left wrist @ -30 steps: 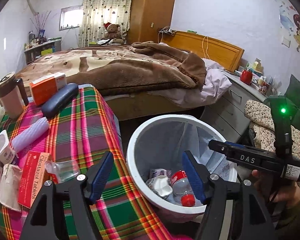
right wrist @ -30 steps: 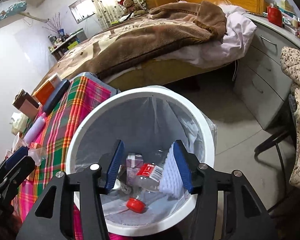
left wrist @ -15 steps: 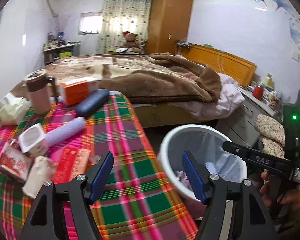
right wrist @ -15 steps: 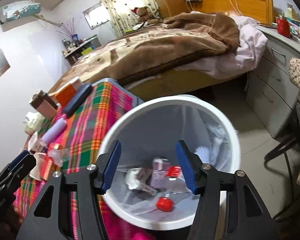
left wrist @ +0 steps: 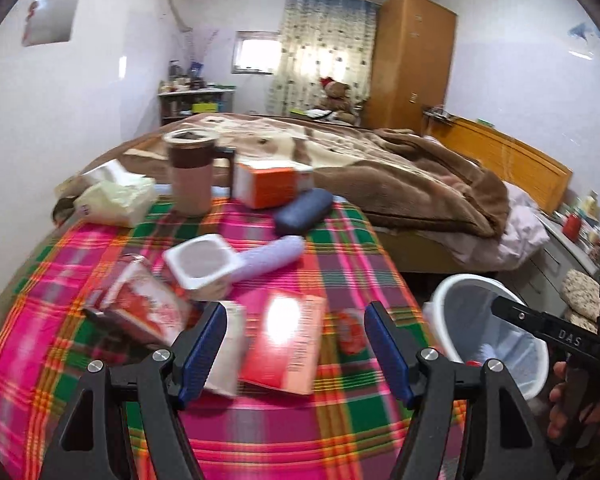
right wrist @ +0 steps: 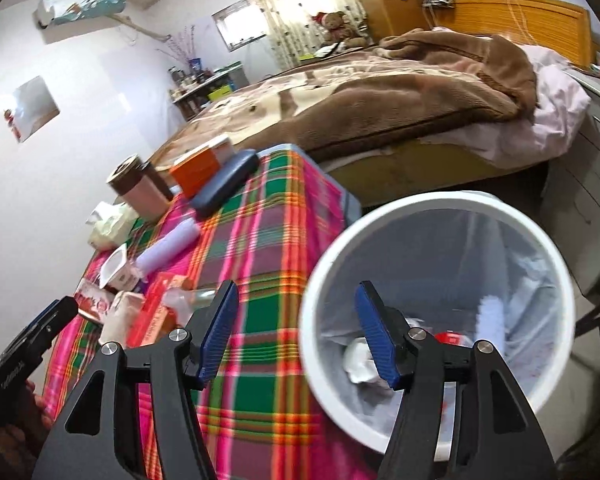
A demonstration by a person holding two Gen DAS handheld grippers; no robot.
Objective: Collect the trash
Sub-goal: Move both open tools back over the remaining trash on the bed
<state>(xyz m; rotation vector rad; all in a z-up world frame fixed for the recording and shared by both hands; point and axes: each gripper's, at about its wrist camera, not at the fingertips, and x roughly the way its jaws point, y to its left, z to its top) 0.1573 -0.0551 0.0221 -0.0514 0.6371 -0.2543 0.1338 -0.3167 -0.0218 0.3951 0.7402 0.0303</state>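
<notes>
Plaid cloth covers the desk (left wrist: 260, 432) where trash, a red box (left wrist: 284, 344), lies between the left gripper (left wrist: 296, 352)'s spread, empty fingers, while the right gripper (right wrist: 296, 336), just opening and empty, straddles the bin (right wrist: 440, 216)'s rim.

Right hand-held gripper (right wrist: 296, 330) empty, jaws just opening, straddling white bin (right wrist: 440, 208) rim, plaid tablecloth (right wrist: 268, 240) alongside

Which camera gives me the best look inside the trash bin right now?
The right wrist view: the white trash bin fills its right half, open mouth toward the camera, liner and dropped trash visible. The left wrist view shows the bin small at the right edge, partly hidden behind the right gripper, contents barely visible.
</notes>
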